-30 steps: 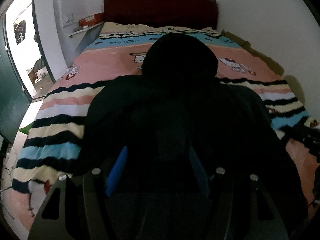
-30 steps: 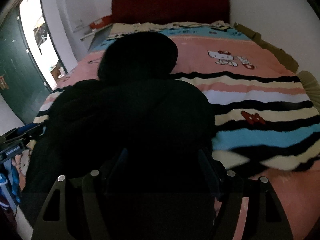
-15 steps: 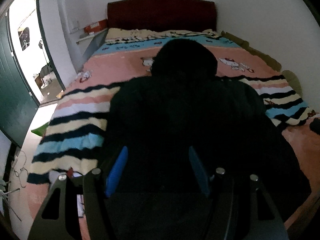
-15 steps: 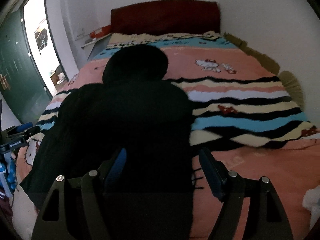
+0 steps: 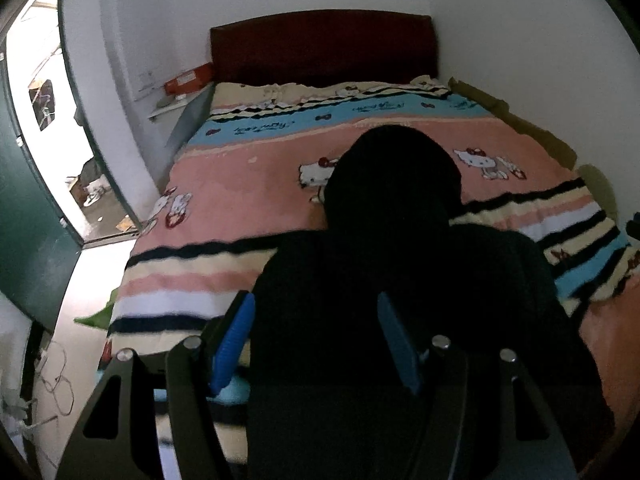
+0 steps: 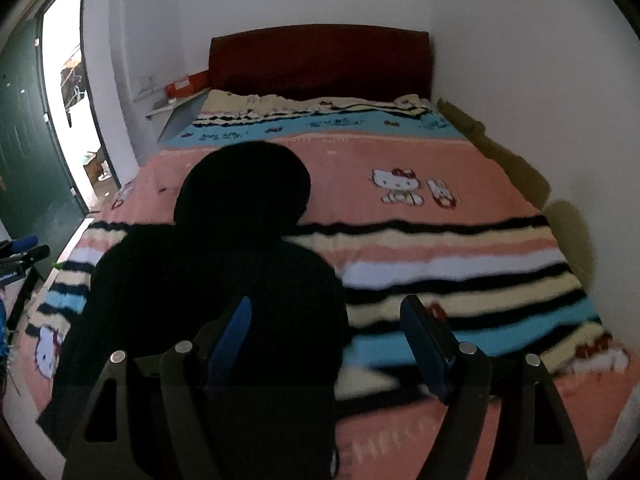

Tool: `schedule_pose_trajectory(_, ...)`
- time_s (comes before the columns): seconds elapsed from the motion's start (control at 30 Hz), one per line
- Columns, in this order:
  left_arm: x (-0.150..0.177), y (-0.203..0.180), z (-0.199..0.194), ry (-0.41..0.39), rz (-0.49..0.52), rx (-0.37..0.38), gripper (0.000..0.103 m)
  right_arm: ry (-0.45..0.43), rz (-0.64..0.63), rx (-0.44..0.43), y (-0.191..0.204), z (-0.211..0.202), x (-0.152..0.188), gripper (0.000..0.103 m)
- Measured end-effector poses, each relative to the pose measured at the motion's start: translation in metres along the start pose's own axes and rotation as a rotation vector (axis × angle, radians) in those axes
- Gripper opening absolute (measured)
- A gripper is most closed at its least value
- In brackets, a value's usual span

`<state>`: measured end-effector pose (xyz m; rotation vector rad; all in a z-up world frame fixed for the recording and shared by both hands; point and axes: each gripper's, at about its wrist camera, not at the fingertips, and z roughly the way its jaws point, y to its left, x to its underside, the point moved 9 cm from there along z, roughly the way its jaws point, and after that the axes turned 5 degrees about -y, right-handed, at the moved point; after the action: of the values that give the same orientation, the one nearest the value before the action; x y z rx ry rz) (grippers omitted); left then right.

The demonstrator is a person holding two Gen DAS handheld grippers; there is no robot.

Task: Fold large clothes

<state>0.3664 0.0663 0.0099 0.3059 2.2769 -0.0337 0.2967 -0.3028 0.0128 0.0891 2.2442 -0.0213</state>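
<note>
Through the left wrist camera, your left tongs point(image 5: 316, 340) stood fairly wide, their blue pads either side of the near part of the large black hooded garment point(image 5: 400, 280). It was too dark to tell whether the pads pressed the cloth or only stood around it. The garment lay spread on the bed under a pink, blue and cream striped blanket with cartoon cats point(image 5: 248, 192), its rounded hood point(image 5: 392, 176) pointing toward the dark red headboard point(image 5: 324, 48). An orange box point(image 5: 188, 80) sat on a small shelf beside the headboard, and a dark green door point(image 5: 28, 224) stood open at the left edge.

Through the right wrist camera, your right tongs point(image 6: 326, 340) had just been opening and stood wide. The left blue pad point(image 6: 232, 336) showed against the black garment point(image 6: 216, 280), while the right pad point(image 6: 424, 344) stood over the striped blanket point(image 6: 440, 248), clear of the cloth. The garment's right edge fell between the two pads, and nothing was clamped. The garment filled the left half of the bed, hood point(image 6: 244, 188) toward the headboard point(image 6: 320, 60). At the far left edge, part of your other tool point(image 6: 20, 252) showed.
</note>
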Motion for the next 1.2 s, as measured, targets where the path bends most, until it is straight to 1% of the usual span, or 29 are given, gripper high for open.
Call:
schedule_pose_trajectory(0.07, -0.016, 0.0, 0.021, 0.004, 0.006, 0.011, 0.062, 0.0, -0.013, -0.007, 0.003, 0.024, -0.019, 0.077)
schedule_pose_trajectory(0.17, -0.042, -0.005, 0.067, 0.021, 0.001, 0.047, 0.062, 0.011, -0.036, -0.032, 0.009, 0.068, -0.044, 0.077)
schedule_pose_trajectory(0.27, -0.062, -0.009, 0.109, 0.039, 0.009, 0.065, 0.062, 0.021, -0.05, -0.061, 0.015, 0.116, -0.07, 0.083)
schedule_pose_trajectory(0.3, -0.071, -0.013, 0.129, 0.046, 0.019, 0.074, 0.062, 0.024, -0.057, -0.068, 0.016, 0.135, -0.079, 0.083)
schedule_pose_trajectory(0.43, -0.095, -0.027, 0.19, 0.059, 0.062, 0.078, 0.062, 0.029, -0.072, -0.066, 0.017, 0.2, -0.11, 0.086)
schedule_pose_trajectory(0.47, -0.101, -0.03, 0.207, 0.065, 0.066, 0.082, 0.062, 0.034, -0.069, -0.068, 0.018, 0.221, -0.119, 0.086)
schedule_pose_trajectory(0.6, -0.127, -0.041, 0.278, 0.091, 0.052, 0.066, 0.062, 0.053, -0.052, -0.07, 0.016, 0.292, -0.139, 0.087)
schedule_pose_trajectory(0.7, -0.141, -0.048, 0.321, 0.1, 0.023, 0.077, 0.062, 0.081, -0.022, -0.08, 0.017, 0.345, -0.143, 0.088)
schedule_pose_trajectory(0.83, -0.145, -0.063, 0.364, 0.129, 0.017, 0.115, 0.062, 0.111, 0.006, -0.113, 0.027, 0.399, -0.139, 0.089)
schedule_pose_trajectory(0.9, -0.144, -0.066, 0.378, 0.139, 0.022, 0.121, 0.062, 0.135, -0.003, -0.119, 0.034, 0.425, -0.133, 0.089)
schedule_pose_trajectory(1.0, -0.142, -0.07, 0.391, 0.143, 0.005, 0.14, 0.062, 0.147, 0.005, -0.119, 0.04, 0.452, -0.129, 0.089)
schedule_pose_trajectory(1.03, -0.141, -0.069, 0.394, 0.144, -0.002, 0.137, 0.061, 0.149, 0.017, -0.122, 0.041, 0.458, -0.128, 0.089)
schedule_pose_trajectory(1.07, -0.141, -0.069, 0.398, 0.144, -0.008, 0.129, 0.057, 0.151, 0.031, -0.13, 0.043, 0.464, -0.127, 0.088)
schedule_pose_trajectory(1.1, -0.14, -0.07, 0.4, 0.138, -0.017, 0.128, 0.05, 0.154, 0.042, -0.138, 0.045, 0.468, -0.126, 0.08)
schedule_pose_trajectory(1.13, -0.139, -0.072, 0.4, 0.143, -0.025, 0.144, 0.035, 0.155, 0.052, -0.151, 0.047, 0.471, -0.125, 0.072)
schedule_pose_trajectory(1.17, -0.137, -0.073, 0.401, 0.148, -0.027, 0.154, 0.027, 0.163, 0.066, -0.175, 0.051, 0.473, -0.123, 0.052)
schedule_pose_trajectory(1.2, -0.136, -0.074, 0.4, 0.145, -0.02, 0.15, 0.023, 0.173, 0.07, -0.192, 0.055, 0.474, -0.121, 0.034)
